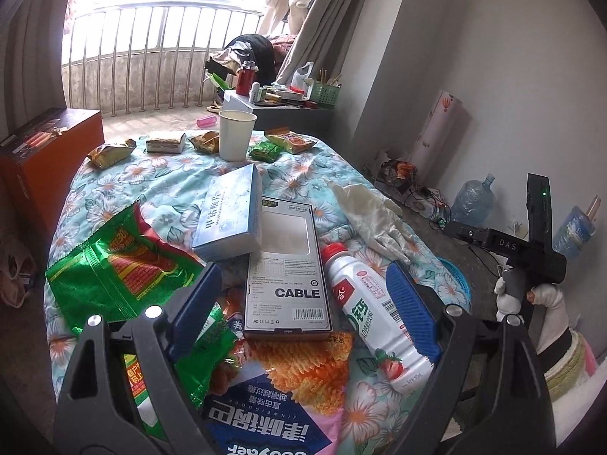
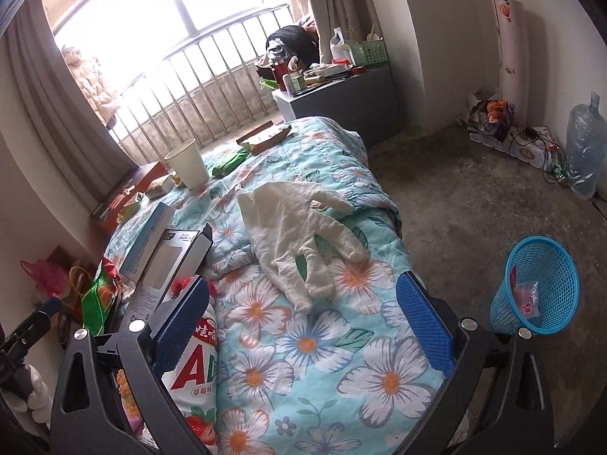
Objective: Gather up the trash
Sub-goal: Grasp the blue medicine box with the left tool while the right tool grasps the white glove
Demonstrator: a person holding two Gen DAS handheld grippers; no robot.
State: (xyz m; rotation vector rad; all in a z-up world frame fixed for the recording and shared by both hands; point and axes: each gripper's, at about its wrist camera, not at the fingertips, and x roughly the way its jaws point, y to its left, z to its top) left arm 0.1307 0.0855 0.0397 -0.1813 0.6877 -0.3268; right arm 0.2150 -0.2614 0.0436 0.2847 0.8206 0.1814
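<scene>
You're hovering the left gripper (image 1: 303, 311) wide over the cable box (image 1: 287, 265) to straddle it, while the right gripper (image 2: 303, 326), equally wide and empty, is facing the glove (image 2: 299, 227) ahead.

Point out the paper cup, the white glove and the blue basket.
paper cup (image 1: 236, 136), left wrist view, its side wall
white glove (image 2: 292, 223), right wrist view, its palm
blue basket (image 2: 557, 265), right wrist view, its inner mesh wall
</scene>
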